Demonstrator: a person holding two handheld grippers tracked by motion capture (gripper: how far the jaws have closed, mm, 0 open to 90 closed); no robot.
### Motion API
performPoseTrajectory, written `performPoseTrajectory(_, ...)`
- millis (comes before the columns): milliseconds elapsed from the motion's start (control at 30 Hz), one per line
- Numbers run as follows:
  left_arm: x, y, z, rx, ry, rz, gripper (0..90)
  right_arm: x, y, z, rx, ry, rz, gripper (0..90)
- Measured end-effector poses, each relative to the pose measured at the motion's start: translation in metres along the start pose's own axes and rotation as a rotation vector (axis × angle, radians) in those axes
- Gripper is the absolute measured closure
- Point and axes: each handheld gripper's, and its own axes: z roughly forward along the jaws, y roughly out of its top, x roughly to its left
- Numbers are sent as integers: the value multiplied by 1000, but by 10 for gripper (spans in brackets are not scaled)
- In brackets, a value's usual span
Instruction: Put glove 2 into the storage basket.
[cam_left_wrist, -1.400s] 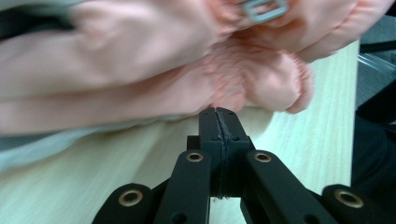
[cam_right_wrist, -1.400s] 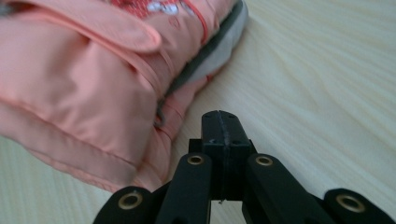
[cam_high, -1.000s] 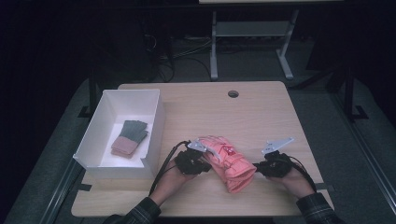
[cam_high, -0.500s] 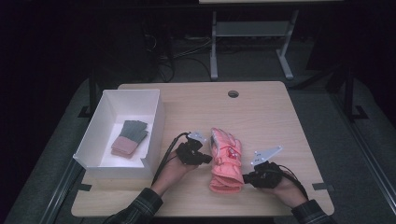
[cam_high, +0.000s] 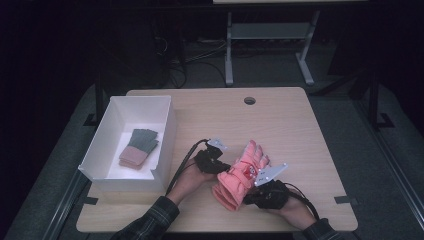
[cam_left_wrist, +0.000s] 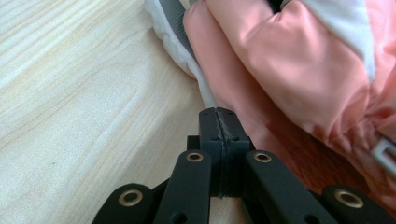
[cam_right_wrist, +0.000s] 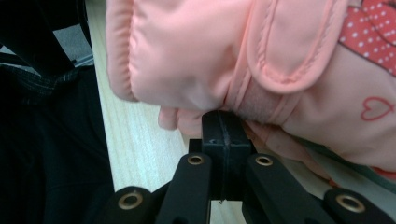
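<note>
1. Here, a pink padded glove (cam_high: 242, 174) lies on the wooden table (cam_high: 300, 130), near its front edge, fingers pointing away from the person and cuff toward them.
2. The left gripper (cam_high: 220, 167) sits at the glove's left side; in the left gripper view its jaws are pressed flat together, with nothing visible between them, and their tip touches the edge of the pink fabric (cam_left_wrist: 289, 70).
3. The right gripper (cam_high: 250, 199) sits at the glove's cuff end, near the table's front edge; in the right gripper view its jaws are likewise pressed together, the tip pushed up against the underside of the cuff (cam_right_wrist: 187, 60). Whether any cloth is caught there I cannot tell.
4. The glove shows a red dotted patch and a small heart outline (cam_right_wrist: 377, 108) on its back.
5. A white open box (cam_high: 165, 150) stands at the table's left, well apart from the glove, and holds a folded green and pink cloth (cam_high: 138, 148).
</note>
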Motion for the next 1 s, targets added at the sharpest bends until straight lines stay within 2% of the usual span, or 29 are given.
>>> performPoseTrajectory(67, 0, -1, -2, 4, 9, 10, 899, 0, -3, -5, -1, -24, 4, 900)
performPoseTrajectory(100, 1, -1, -5, 5, 10, 18, 898, 0, -4, -9, -9, -29, 21, 900)
performPoseTrajectory(267, 2, -5, -17, -3, 11, 15, 898, -7, -9, -36, -68, -92, 72, 900)
performPoseTrajectory(300, 2, -5, -17, -3, 11, 15, 898, -7, -9, -36, -68, -92, 72, 900)
performPoseTrajectory(400, 0, -12, -27, -2, 20, 21, 898, -15, -10, -55, -141, -130, 98, 900)
performPoseTrajectory(500, -1, -16, -32, 1, 25, 18, 897, -16, -8, -62, -181, -162, 103, 900)
performPoseTrajectory(633, 0, -20, -34, 12, 29, 10, 897, -20, -2, -62, -209, -191, 105, 900)
performPoseTrajectory(833, 1, -21, -35, 17, 35, 11, 896, -26, 9, -55, -227, -204, 106, 900)
performPoseTrajectory(1000, 3, -21, -37, 20, 38, 15, 896, -31, 12, -43, -192, -231, 99, 900)
